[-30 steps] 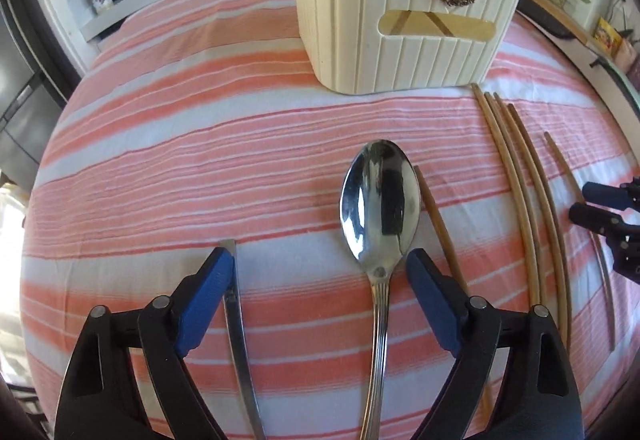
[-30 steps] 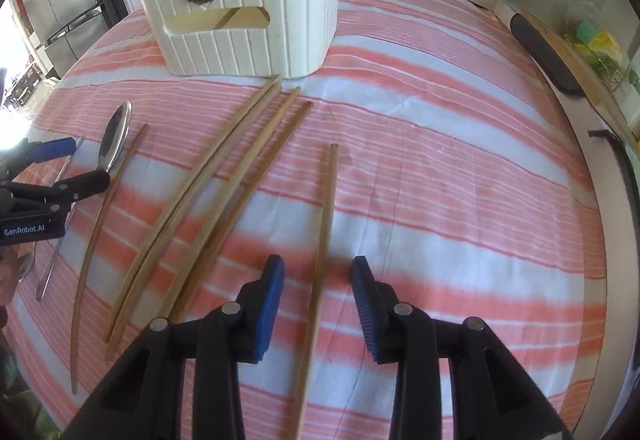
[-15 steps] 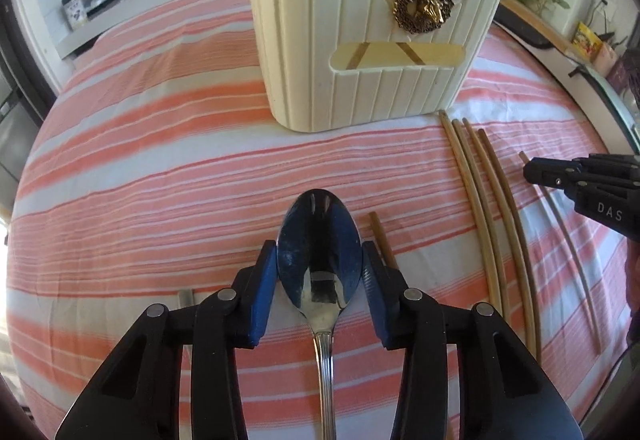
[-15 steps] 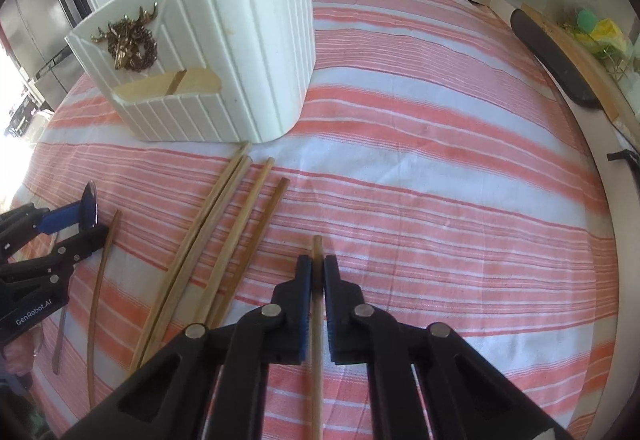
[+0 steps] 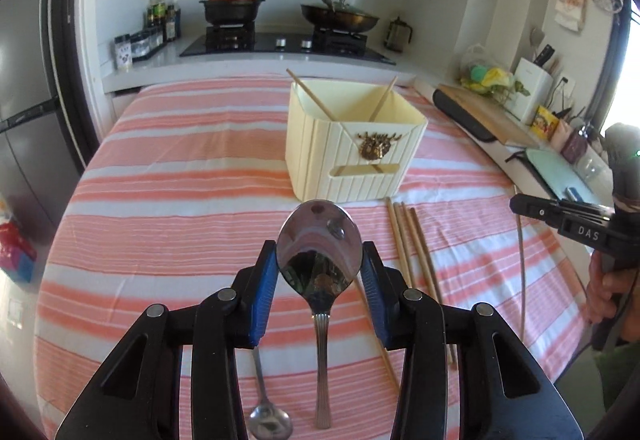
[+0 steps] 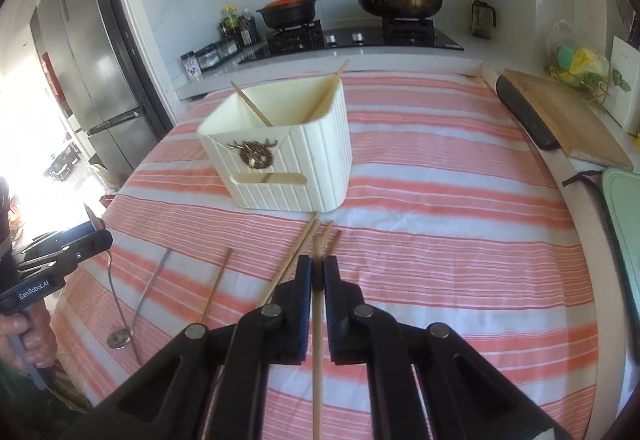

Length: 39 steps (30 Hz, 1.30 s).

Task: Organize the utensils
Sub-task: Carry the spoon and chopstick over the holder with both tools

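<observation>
My left gripper (image 5: pixel 319 260) is shut on the bowl of a large metal spoon (image 5: pixel 320 236), held above the striped cloth with its handle hanging toward me. My right gripper (image 6: pixel 317 268) is shut on one wooden chopstick (image 6: pixel 317 360), also raised off the cloth. The cream utensil holder (image 5: pixel 352 152) (image 6: pixel 280 152) stands ahead of both, with two chopsticks leaning inside. Several loose chopsticks (image 5: pixel 404 240) (image 6: pixel 298 260) lie in front of it. A small spoon (image 5: pixel 266 416) (image 6: pixel 120 336) and a single chopstick (image 6: pixel 216 284) lie on the cloth nearer me.
The striped tablecloth (image 5: pixel 180 200) covers the table. A wooden cutting board (image 6: pixel 560 116) lies along the right edge. Behind the table a stove carries a black pot (image 5: pixel 232 6) and a pan (image 5: pixel 340 16). A fridge (image 6: pixel 92 72) stands at the left.
Both grippers closed, the left on the spoon's bowl and the right on a chopstick, then rose off the cloth with them. Both views tilted up toward the holder and stove.
</observation>
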Tool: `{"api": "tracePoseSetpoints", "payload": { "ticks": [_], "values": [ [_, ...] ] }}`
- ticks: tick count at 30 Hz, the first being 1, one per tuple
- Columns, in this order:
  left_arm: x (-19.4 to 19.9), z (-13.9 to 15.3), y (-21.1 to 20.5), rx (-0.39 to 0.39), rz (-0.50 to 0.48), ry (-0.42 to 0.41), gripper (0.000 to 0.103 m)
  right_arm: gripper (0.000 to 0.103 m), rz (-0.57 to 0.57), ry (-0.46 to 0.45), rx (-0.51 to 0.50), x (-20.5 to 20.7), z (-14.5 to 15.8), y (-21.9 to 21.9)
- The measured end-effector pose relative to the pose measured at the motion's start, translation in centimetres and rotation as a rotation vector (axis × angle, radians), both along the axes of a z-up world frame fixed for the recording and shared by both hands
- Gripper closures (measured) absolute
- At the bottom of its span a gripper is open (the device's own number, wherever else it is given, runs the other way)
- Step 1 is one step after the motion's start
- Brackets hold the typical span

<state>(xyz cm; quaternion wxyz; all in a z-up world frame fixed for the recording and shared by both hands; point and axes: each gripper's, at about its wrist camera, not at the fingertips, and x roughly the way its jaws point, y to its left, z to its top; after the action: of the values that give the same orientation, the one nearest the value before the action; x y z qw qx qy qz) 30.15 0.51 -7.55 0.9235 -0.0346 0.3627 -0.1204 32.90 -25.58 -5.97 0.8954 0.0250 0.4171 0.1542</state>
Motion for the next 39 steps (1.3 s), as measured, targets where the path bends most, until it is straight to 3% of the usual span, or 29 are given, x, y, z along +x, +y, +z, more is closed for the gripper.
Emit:
{"api": "tracePoseSetpoints", "payload": {
  "ticks": [9,16,24,39],
  "values": [
    [-3.8,2.6,1.0,-0.033,0.000,-0.080,0.061,0.097,0.033,-0.154,0.033,-6.1,4.8,0.6],
    [-4.5,4.8,1.8,-0.062,-0.010,-0.113,0.062,0.097,0.016,-0.258,0.065,-8.4,7.5,0.5],
    [-3.3,7.3,2.3,-0.089,-0.042,-0.112,0.062,0.097,0.009,-0.323,0.073,-8.2,9.8,0.5],
    [-2.0,12.4,6.6,-0.170,-0.028,-0.119,0.062,0.097,0.027,-0.331,0.108,-4.2,12.9,0.7]
  ]
}}
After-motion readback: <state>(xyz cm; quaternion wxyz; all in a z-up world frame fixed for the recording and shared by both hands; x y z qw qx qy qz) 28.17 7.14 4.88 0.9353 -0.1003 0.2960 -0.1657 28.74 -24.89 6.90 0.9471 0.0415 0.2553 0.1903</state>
